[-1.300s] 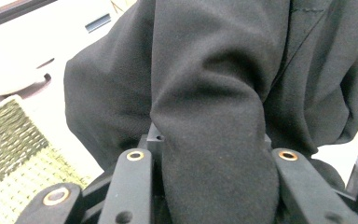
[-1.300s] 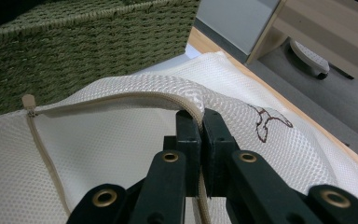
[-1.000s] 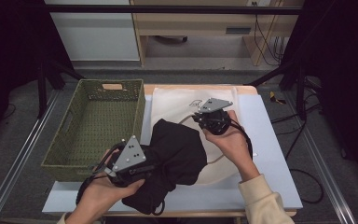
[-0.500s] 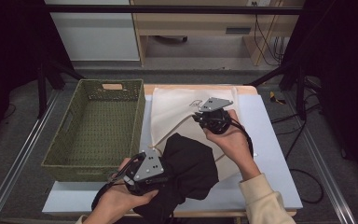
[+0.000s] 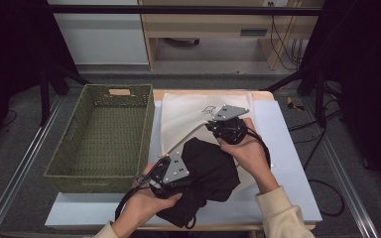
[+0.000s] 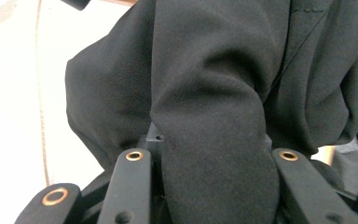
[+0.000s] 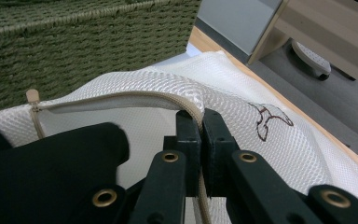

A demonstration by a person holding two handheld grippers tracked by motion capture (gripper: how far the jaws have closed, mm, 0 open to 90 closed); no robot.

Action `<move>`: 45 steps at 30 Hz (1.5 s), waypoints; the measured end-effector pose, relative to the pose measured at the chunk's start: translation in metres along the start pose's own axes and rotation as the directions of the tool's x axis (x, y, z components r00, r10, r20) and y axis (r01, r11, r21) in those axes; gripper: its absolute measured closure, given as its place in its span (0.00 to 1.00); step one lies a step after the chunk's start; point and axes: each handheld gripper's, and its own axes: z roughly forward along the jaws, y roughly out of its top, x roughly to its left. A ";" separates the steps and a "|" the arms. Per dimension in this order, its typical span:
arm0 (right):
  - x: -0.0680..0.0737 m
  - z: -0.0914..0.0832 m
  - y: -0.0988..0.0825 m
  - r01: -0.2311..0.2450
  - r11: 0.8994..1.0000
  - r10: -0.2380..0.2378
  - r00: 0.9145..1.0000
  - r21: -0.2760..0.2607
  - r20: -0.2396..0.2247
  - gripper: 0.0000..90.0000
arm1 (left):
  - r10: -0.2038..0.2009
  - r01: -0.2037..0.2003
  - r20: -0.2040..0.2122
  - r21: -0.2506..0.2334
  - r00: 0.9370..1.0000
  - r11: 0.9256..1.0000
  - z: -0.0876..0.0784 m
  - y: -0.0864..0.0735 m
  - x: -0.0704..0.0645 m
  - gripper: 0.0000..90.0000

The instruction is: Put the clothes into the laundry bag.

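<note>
A black garment (image 5: 211, 171) lies bunched at the table's front middle, its upper end at the mouth of a white mesh bag (image 5: 186, 116). My left gripper (image 5: 183, 167) is shut on the black garment (image 6: 205, 70), whose cloth runs between the jaws and hides the tips. Behind it, my right gripper (image 5: 213, 128) is shut on the bag's zip edge and holds it lifted. In the right gripper view the gripper (image 7: 200, 125) pinches the beige zip of the mesh bag (image 7: 242, 93), and a dark fold of the garment (image 7: 37, 158) sits low left.
A green woven basket (image 5: 146, 126) stands at the table's left, beside the bag, and its wall (image 7: 74, 46) is near in the right gripper view. The white table top (image 5: 290, 153) extends right. A wooden cabinet and cables stand beyond the far edge.
My left gripper has carried the black garment rightward and then forward toward the bag's mouth. The right gripper has kept still, holding the bag's edge.
</note>
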 end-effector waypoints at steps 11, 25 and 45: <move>0.003 0.000 0.001 0.011 1.000 -0.011 1.000 0.000 0.002 0.97 | -0.077 0.078 -0.085 0.006 0.993 0.997 0.030 -0.007 0.026 0.71; 0.003 -0.002 0.001 0.015 1.000 -0.015 1.000 0.003 0.004 0.97 | -0.095 0.101 -0.148 0.035 0.984 0.994 0.059 -0.011 0.026 0.70; 0.004 -0.005 0.001 0.014 1.000 -0.014 1.000 -0.011 -0.003 0.97 | -0.075 0.082 -0.260 0.016 0.963 0.997 0.087 -0.020 0.013 0.70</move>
